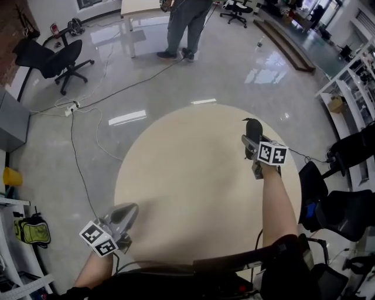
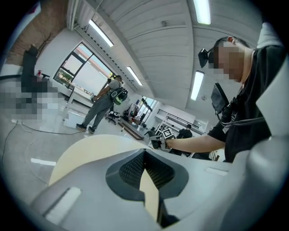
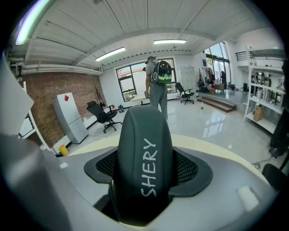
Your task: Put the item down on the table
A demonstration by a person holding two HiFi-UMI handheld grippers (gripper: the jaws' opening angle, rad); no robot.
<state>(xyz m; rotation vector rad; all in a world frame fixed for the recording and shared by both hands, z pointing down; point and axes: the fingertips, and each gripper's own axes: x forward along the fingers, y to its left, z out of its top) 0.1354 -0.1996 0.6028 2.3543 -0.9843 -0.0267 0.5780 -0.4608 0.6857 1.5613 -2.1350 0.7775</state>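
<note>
A dark oval case (image 3: 143,167) with white lettering "SHERY" stands lengthwise between the jaws of my right gripper (image 1: 252,133), which is shut on it. In the head view the case (image 1: 253,125) pokes forward past the jaws, over the right part of the round beige table (image 1: 187,170). Whether it touches the tabletop I cannot tell. The mesh pads (image 3: 188,168) press on both its sides. My left gripper (image 1: 123,215) rests low at the table's near left edge. Its jaws meet at the tips with nothing between them (image 2: 144,155).
A person (image 1: 184,26) stands on the glossy floor beyond the table, near a white desk (image 1: 140,9). Office chairs (image 1: 55,58) and floor cables (image 1: 88,108) lie at the left. Black chairs (image 1: 343,211) and shelving (image 1: 357,82) crowd the right side.
</note>
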